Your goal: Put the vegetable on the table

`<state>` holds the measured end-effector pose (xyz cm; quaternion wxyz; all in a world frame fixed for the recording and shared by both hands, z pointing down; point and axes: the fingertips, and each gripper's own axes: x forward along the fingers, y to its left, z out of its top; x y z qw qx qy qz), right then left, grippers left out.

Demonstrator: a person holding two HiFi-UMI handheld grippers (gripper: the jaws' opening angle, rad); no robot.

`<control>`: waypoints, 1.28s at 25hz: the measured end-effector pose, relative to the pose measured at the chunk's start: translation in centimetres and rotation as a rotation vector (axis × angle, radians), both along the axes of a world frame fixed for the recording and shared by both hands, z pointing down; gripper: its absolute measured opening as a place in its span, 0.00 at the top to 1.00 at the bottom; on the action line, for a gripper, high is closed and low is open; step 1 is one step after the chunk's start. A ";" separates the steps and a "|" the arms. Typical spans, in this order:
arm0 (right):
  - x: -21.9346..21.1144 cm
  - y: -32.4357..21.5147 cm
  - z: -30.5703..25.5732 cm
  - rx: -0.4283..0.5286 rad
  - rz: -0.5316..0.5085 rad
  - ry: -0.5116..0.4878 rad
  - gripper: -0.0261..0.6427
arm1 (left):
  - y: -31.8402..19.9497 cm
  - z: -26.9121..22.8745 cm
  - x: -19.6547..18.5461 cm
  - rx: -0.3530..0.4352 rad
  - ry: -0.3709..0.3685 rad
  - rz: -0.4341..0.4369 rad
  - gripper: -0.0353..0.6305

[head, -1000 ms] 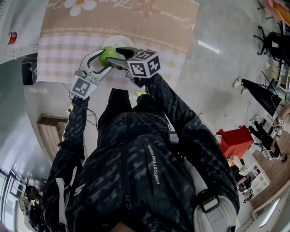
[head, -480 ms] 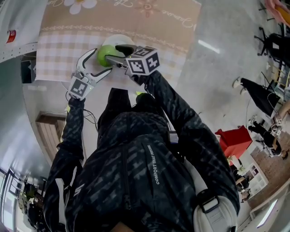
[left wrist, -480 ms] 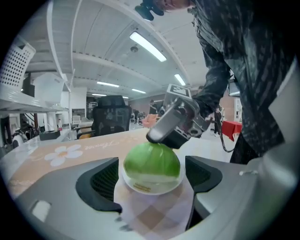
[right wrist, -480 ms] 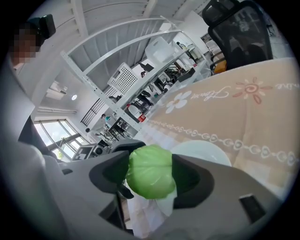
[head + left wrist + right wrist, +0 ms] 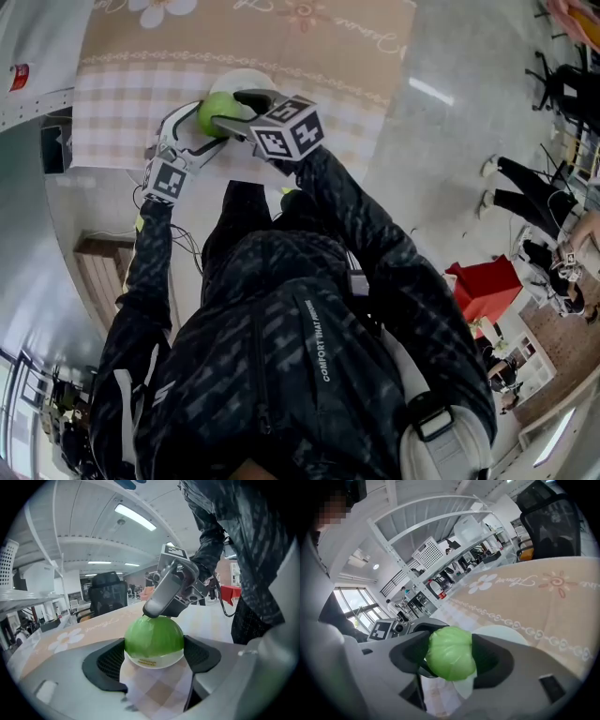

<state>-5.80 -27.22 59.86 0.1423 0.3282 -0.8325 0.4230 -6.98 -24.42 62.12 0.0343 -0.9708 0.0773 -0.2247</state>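
Note:
A round green cabbage (image 5: 217,112) hangs just above the near edge of the table, in front of a white plate (image 5: 251,82). My right gripper (image 5: 231,114) comes in from the right and is shut on it; in the right gripper view both pads press the cabbage (image 5: 450,653). My left gripper (image 5: 206,124) reaches in from the lower left. Its jaws are wide apart and closing a little, with the cabbage (image 5: 153,637) between them and the pads not pressing on it. The right gripper (image 5: 171,590) shows above the cabbage in the left gripper view.
A beige checked tablecloth (image 5: 309,47) with flower prints covers the table. An office chair (image 5: 108,597) and metal shelving (image 5: 440,541) stand behind the table. A wooden stool (image 5: 98,272) is at the person's left, a red box (image 5: 487,286) on the floor at the right.
The left gripper's jaws have spread wide and let go of the cabbage, which stays in the right gripper. Both grippers shifted slightly farther over the table's edge.

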 end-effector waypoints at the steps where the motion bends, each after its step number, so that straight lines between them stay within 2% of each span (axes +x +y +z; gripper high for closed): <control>1: 0.0 -0.1 -0.2 0.001 0.008 0.000 0.54 | -0.1 -0.2 0.0 -0.005 0.007 0.002 0.36; 8: 2.0 -0.6 0.1 0.026 0.039 0.050 0.54 | -0.6 0.4 1.9 -0.029 0.041 0.019 0.36; 13: 2.9 -0.9 0.1 0.049 0.022 0.128 0.54 | -1.2 0.5 3.3 -0.021 0.070 0.019 0.34; 16: 2.9 -0.9 0.0 0.046 0.017 0.132 0.55 | -1.3 0.6 3.3 -0.047 0.076 -0.002 0.34; 20: 2.1 -0.7 0.0 0.072 -0.034 0.180 0.55 | -1.2 0.7 2.8 -0.069 0.054 -0.028 0.33; 23: 0.9 -0.2 0.1 0.111 -0.114 0.261 0.63 | -0.6 2.6 1.5 -0.056 -0.008 -0.020 0.32; 25: 0.5 -0.1 0.4 0.141 -0.129 0.312 0.73 | -0.2 3.5 0.9 -0.079 -0.052 -0.022 0.33; 26: 0.5 -0.2 0.5 0.154 -0.125 0.326 0.73 | -0.2 3.6 0.9 -0.088 -0.058 -0.025 0.33; 32: 1.3 -0.2 0.5 0.145 -0.112 0.292 0.77 | -0.4 3.5 1.7 -0.088 -0.102 0.001 0.33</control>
